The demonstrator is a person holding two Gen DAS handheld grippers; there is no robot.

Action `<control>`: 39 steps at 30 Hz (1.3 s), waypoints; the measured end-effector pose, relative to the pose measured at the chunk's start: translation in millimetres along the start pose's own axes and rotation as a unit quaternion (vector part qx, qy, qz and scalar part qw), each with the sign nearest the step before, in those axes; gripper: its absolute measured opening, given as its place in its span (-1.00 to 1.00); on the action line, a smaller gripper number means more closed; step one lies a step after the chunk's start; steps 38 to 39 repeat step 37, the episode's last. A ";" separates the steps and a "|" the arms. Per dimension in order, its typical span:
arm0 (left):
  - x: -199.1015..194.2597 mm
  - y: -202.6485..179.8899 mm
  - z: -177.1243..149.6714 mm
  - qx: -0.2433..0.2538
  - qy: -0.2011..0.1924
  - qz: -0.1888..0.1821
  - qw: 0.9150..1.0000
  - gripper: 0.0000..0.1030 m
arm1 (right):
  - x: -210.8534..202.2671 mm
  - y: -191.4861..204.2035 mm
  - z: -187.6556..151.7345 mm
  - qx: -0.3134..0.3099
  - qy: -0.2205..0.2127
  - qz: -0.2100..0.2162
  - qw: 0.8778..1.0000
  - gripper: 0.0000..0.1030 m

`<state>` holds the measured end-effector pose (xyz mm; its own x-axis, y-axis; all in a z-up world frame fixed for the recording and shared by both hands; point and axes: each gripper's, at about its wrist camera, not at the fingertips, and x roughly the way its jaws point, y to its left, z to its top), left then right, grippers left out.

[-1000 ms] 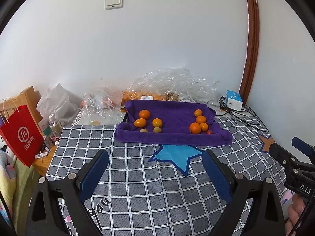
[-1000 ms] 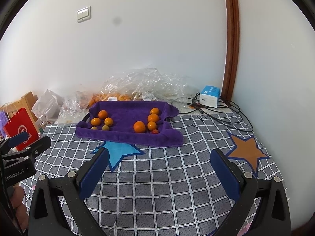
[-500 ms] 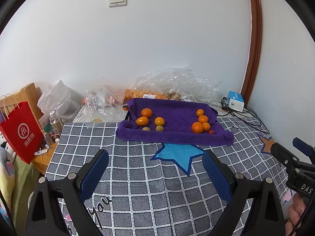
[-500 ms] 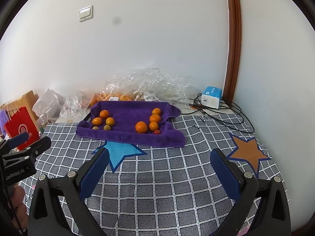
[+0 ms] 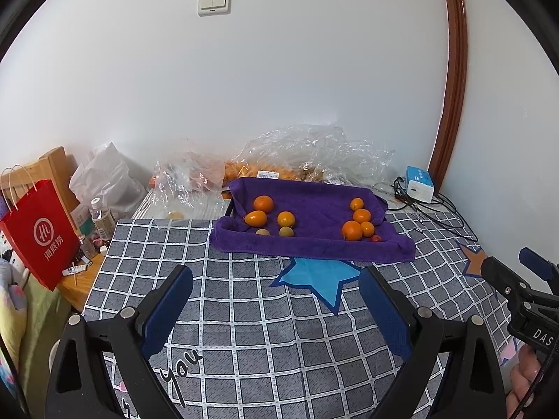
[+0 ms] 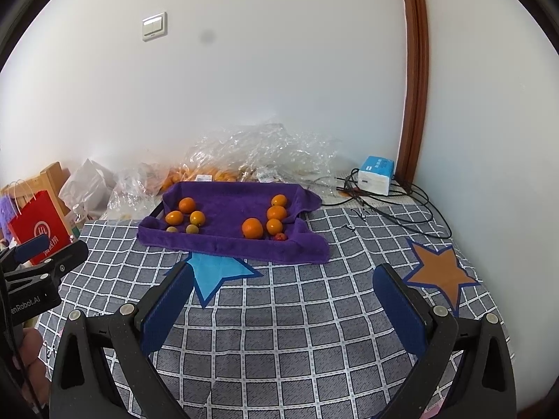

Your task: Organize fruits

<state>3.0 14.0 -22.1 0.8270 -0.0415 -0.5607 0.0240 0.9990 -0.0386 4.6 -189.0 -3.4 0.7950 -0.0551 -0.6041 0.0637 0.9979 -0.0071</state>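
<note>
A tray lined with a purple towel (image 5: pixel 314 209) (image 6: pixel 227 206) sits at the far side of the checked bedspread. A left group of orange fruits (image 5: pixel 262 204) (image 6: pixel 187 205) with two small greenish ones (image 5: pixel 286 232) lies in it. A right group of orange fruits (image 5: pixel 352 230) (image 6: pixel 252 228) lies with one small red fruit (image 5: pixel 376 238) (image 6: pixel 280 236). My left gripper (image 5: pixel 276 300) is open and empty, well short of the tray. My right gripper (image 6: pixel 283 300) is open and empty too.
Crumpled clear plastic bags (image 5: pixel 314 153) with more orange fruit lie behind the tray against the wall. A blue-white box (image 6: pixel 375 174) and black cables (image 6: pixel 412 209) are at the back right. A red paper bag (image 5: pixel 38 234) and bottles stand beyond the left edge.
Both grippers have risen slightly and drifted, so the tray sits a little lower and further left in view. Both stay open. No fruit has moved.
</note>
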 end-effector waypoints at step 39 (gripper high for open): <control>-2.4 -4.2 6.7 0.006 -0.013 0.001 1.000 0.87 | -1.2 -3.0 2.5 0.001 -0.007 0.006 1.000 0.96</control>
